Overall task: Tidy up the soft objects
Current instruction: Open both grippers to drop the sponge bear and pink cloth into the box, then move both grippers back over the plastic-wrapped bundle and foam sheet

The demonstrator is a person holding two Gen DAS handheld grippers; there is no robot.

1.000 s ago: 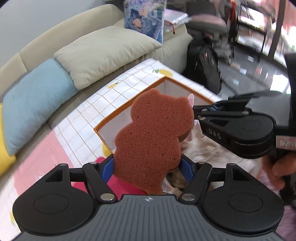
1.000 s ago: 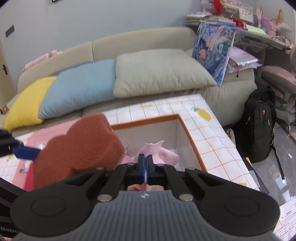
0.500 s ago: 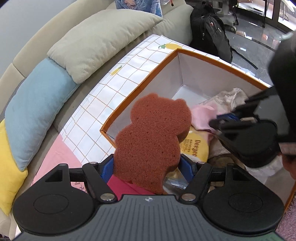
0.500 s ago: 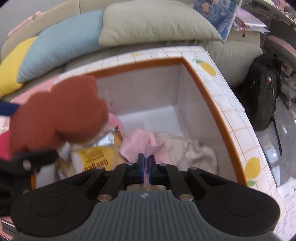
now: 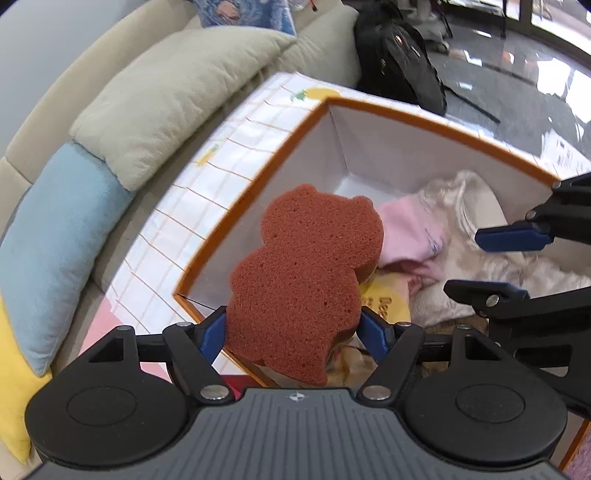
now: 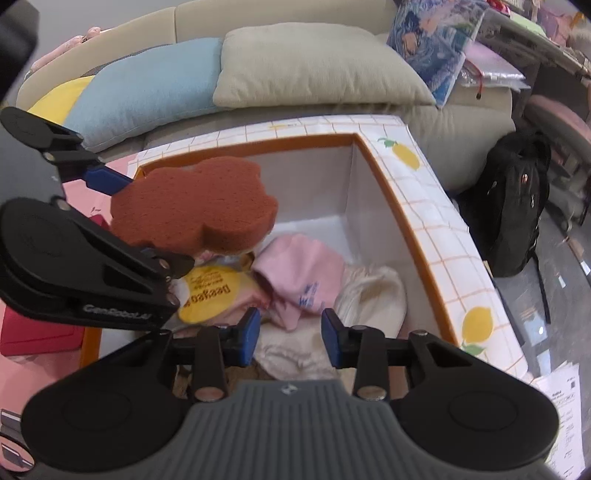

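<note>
The left gripper (image 5: 293, 334) is opening around the brown bear-shaped foam sponge (image 5: 303, 284), pads touching its lower end, its long axis pointing away over the orange-rimmed white fabric box (image 5: 258, 184); the right gripper (image 6: 290, 334), jaws empty, is opening above a pink cloth (image 6: 299, 269)

An open box (image 6: 424, 236) stands in front of a sofa (image 6: 280, 14), with cushions (image 6: 314, 66) lined along the sofa behind it. Inside the box, a folded cloth (image 6: 299, 269) lies on a crumpled fabric (image 6: 373, 295), and a labelled packet (image 6: 210, 295) lies beside the cloth, toward the box's left wall. A sponge (image 6: 195, 206) hangs over the box's left side, above the packet. A backpack (image 6: 517, 199) sits on the floor to the box's right.
</note>
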